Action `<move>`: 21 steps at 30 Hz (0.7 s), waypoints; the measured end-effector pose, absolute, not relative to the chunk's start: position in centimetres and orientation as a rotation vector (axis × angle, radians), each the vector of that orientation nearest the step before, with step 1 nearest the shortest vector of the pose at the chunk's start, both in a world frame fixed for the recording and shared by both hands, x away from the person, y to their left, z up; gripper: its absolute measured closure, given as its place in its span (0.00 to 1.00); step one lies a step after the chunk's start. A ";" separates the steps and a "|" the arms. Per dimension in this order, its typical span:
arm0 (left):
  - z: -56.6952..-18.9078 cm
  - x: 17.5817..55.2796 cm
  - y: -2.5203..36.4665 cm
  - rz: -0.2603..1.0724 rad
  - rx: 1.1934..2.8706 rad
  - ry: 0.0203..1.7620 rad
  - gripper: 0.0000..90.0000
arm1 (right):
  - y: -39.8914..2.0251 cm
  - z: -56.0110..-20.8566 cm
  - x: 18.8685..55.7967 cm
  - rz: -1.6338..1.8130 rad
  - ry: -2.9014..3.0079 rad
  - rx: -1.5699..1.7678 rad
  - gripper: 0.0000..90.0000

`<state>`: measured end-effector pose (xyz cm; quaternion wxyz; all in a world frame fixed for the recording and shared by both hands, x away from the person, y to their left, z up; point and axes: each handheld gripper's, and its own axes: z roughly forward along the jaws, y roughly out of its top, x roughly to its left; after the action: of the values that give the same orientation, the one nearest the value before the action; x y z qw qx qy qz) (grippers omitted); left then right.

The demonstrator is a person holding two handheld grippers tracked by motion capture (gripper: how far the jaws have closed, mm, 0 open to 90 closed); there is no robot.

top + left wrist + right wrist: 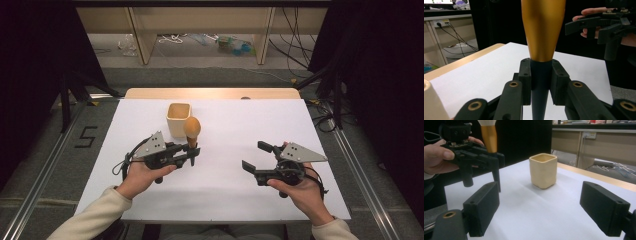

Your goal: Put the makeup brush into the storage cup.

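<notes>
White table covering (225, 195) is bearing a cream cup (178, 119) while the left gripper (192, 152) is pinching an upright makeup brush (192, 131), best lowered vertically; the right gripper (257, 157) is idling spread.

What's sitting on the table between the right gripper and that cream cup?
Nothing: in the right gripper view, bare white table runs from the open right gripper to the cream cup. The high view agrees.

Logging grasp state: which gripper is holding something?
The left gripper, jaws shut on the upright brush handle. The right gripper is open and empty.
</notes>
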<state>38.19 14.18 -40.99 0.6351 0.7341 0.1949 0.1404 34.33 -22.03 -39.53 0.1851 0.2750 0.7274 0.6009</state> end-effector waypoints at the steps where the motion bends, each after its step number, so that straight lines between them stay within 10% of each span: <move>1: -40.9 38.2 14.3 0.324 1.673 0.449 0.82 | -22.1 -39.5 34.3 1.694 2.045 0.778 0.19; 21: -40.4 38.9 15.8 0.374 1.640 0.502 0.82 | -23.4 -40.3 33.7 1.702 2.008 0.852 0.19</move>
<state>38.93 15.84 -40.35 0.6390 0.7187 0.2199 0.1638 33.70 -23.39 -40.32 0.1864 0.3024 0.7132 0.6042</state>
